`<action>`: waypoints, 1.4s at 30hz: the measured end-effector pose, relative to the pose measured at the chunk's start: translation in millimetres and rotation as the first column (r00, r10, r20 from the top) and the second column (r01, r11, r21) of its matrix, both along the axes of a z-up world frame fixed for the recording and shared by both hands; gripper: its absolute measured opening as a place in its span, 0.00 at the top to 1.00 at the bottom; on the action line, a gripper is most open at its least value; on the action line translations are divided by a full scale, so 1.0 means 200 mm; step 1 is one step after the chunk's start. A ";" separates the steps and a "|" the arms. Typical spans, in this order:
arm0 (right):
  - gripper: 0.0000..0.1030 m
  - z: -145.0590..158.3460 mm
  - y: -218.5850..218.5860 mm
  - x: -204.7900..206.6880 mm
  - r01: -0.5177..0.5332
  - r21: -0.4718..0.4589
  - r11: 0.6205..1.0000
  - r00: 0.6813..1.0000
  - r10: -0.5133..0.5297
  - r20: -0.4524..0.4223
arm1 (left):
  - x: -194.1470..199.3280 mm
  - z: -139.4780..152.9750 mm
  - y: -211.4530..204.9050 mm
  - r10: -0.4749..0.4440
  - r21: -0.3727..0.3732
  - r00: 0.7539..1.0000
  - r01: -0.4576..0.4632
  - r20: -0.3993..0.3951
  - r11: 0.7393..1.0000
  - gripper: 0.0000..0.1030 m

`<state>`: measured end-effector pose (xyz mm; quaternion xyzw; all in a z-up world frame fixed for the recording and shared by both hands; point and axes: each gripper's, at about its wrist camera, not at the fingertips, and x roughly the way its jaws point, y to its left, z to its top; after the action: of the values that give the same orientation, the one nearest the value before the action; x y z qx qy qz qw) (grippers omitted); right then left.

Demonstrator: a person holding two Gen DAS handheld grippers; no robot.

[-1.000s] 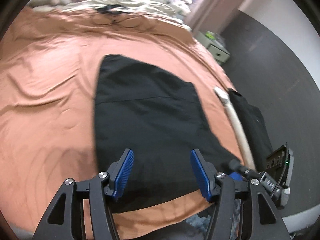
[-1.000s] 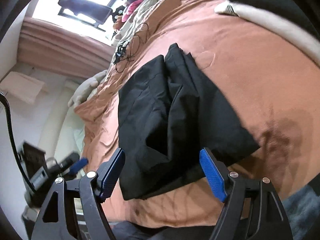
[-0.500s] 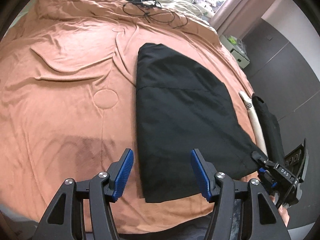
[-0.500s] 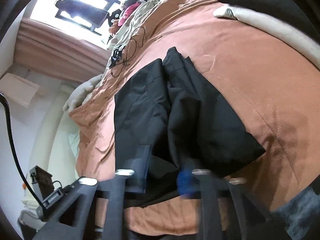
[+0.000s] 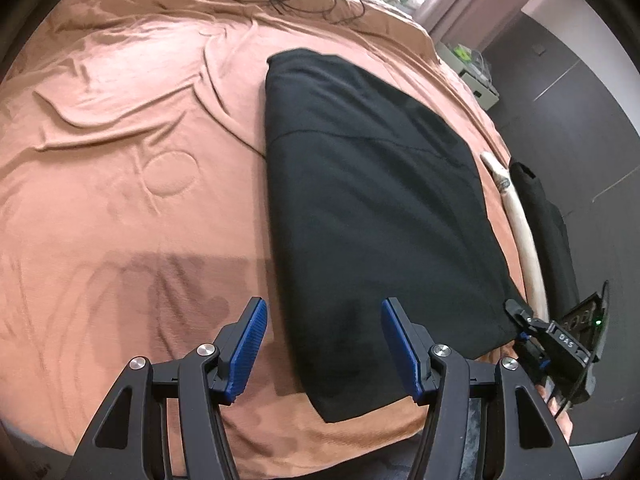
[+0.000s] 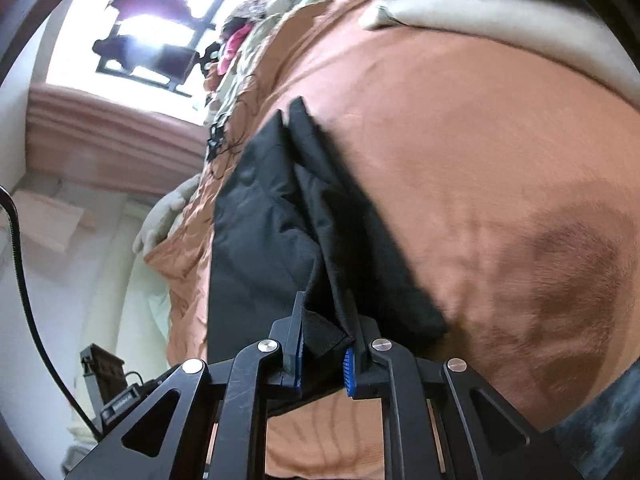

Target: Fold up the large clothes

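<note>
Matt black cloth garment (image 5: 372, 208) on a creased orange cloth bedspread (image 5: 120, 184) — ribbed blue pads (image 5: 248, 344) look rubbery.

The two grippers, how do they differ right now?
The left gripper has its jaws spread wide and holds nothing; the right gripper has its jaws closed on a corner of the black garment. The left hovers above the garment's near edge; the right touches it. Both have blue pads on black arms.

Home bedroom: bed (image 5: 120, 184), curtain (image 6: 104, 136).
</note>
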<state>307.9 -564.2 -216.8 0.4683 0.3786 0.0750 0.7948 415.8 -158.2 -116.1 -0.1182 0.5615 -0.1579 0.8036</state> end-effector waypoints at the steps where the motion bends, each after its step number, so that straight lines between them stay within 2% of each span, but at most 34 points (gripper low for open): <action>1: 0.86 -0.03 -0.01 0.00 0.003 0.014 1.000 1.000 -0.003 -0.009 | 0.00 -0.02 -0.01 0.000 -0.001 1.000 0.000 -0.009 1.000 0.41; 4: 0.87 -0.09 0.00 -0.01 0.001 0.024 1.000 1.000 0.000 -0.019 | -0.02 -0.08 -0.04 -0.016 -0.005 0.999 0.016 -0.029 1.000 0.41; 10: 0.87 -0.03 0.00 -0.04 0.004 -0.041 0.999 1.000 -0.005 -0.009 | -0.06 -0.15 -0.07 -0.036 -0.017 0.998 0.035 -0.052 0.999 0.43; 14: 0.87 -0.03 0.01 -0.02 -0.016 -0.082 0.996 0.999 0.014 -0.036 | -0.07 -0.16 -0.08 -0.046 -0.022 0.997 0.045 -0.055 0.999 0.44; 15: 0.84 -0.01 0.02 -0.01 -0.027 -0.107 0.994 0.999 0.022 -0.043 | -0.07 -0.16 -0.08 -0.045 -0.012 0.998 0.045 -0.051 0.999 0.44; 16: 0.74 0.02 0.03 0.00 -0.034 -0.134 0.990 0.999 0.028 -0.043 | -0.07 -0.16 -0.08 -0.044 -0.010 0.998 0.043 -0.048 0.999 0.44; 17: 0.69 0.04 0.03 0.00 -0.039 -0.163 0.986 0.998 0.032 -0.047 | -0.07 -0.17 -0.09 -0.043 -0.010 0.998 0.042 -0.047 0.999 0.44; 19: 0.39 0.08 0.03 -0.01 -0.036 -0.249 0.968 0.998 0.021 -0.062 | -0.07 -0.16 -0.10 -0.040 -0.007 0.998 0.040 -0.046 0.999 0.44; 21: 0.34 0.09 0.02 0.00 -0.041 -0.298 0.954 0.997 0.022 -0.070 | -0.08 -0.16 -0.12 -0.042 -0.002 0.998 0.042 -0.041 0.999 0.44; 24: 0.34 0.02 0.01 0.05 -0.080 -0.245 0.966 0.994 0.059 -0.093 | -0.09 -0.16 -0.14 -0.047 0.011 0.998 0.047 -0.029 0.999 0.44; 27: 0.47 -0.02 0.02 0.06 -0.098 -0.208 0.973 0.993 0.082 -0.086 | -0.10 -0.17 -0.13 -0.029 0.001 0.999 0.029 -0.021 1.000 0.54; 30: 0.68 -0.03 0.02 0.05 -0.116 -0.174 0.978 0.992 0.105 -0.073 | -0.10 -0.17 -0.10 -0.021 -0.016 1.000 0.021 -0.018 1.000 0.66; 31: 0.71 -0.04 0.02 0.04 -0.117 -0.151 0.982 0.992 0.108 -0.068 | -0.10 -0.16 -0.10 -0.023 -0.014 1.000 0.023 -0.014 1.000 0.70; 35: 0.76 -0.03 0.04 -0.01 -0.118 -0.123 0.985 0.992 0.113 -0.048 | -0.13 -0.10 -0.09 -0.035 0.018 0.999 0.035 0.026 0.999 0.79; 39: 0.77 -0.01 0.11 -0.07 -0.137 -0.101 0.985 0.990 0.132 -0.049 | -0.15 -0.07 -0.04 -0.039 0.046 0.998 0.037 0.042 0.998 0.81; 42: 0.77 -0.01 0.17 -0.12 -0.188 -0.088 0.978 0.981 0.184 -0.053 | -0.18 -0.05 0.04 -0.038 0.055 0.998 0.035 0.045 0.998 0.81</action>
<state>283.2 -529.9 -217.9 0.3949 0.4416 0.1208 0.7965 379.3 -150.8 -126.5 -0.0825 0.5489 -0.1600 0.8163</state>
